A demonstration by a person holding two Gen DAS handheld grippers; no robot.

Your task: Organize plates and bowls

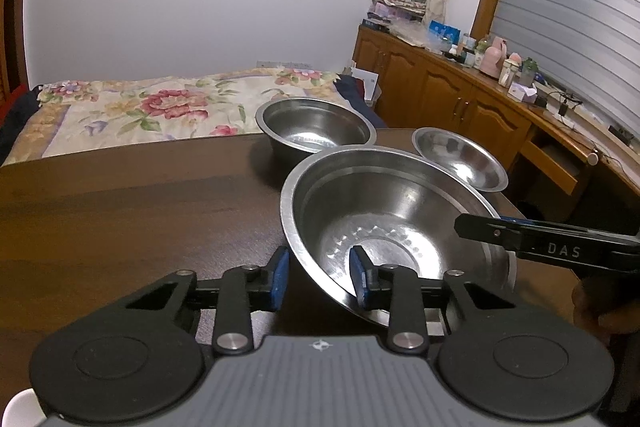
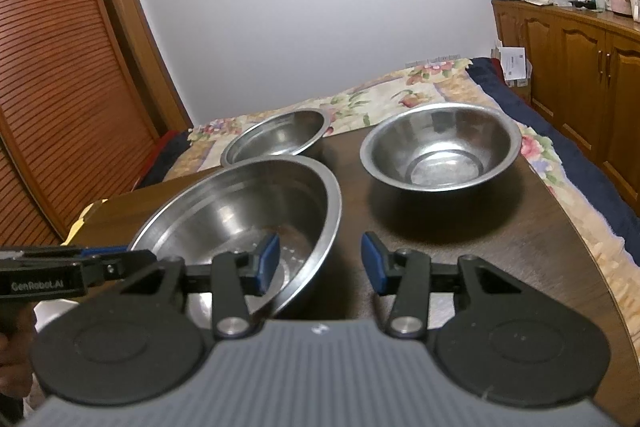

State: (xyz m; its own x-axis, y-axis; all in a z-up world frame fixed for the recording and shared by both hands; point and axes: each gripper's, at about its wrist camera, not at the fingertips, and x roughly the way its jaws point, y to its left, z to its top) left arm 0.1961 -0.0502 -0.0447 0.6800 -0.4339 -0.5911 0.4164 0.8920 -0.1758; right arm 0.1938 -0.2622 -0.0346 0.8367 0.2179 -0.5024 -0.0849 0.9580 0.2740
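Note:
Three steel bowls stand on a dark wooden table (image 1: 120,211). The large bowl (image 1: 384,219) is nearest and tilted; it also shows in the right wrist view (image 2: 240,203). My left gripper (image 1: 320,277) is open, its fingers astride the large bowl's left rim, one inside and one outside. My right gripper (image 2: 320,263) is open astride the same bowl's right rim; it shows from the side in the left wrist view (image 1: 520,239). A deep medium bowl (image 1: 316,127) (image 2: 440,151) and a shallow smaller bowl (image 1: 460,159) (image 2: 280,139) stand behind, upright.
A bed with a floral cover (image 1: 140,107) lies beyond the table's far edge. Wooden cabinets (image 1: 440,83) with bottles and clutter line the right wall. A slatted wardrobe (image 2: 52,87) stands at the left. A white object (image 1: 20,411) shows at the lower left.

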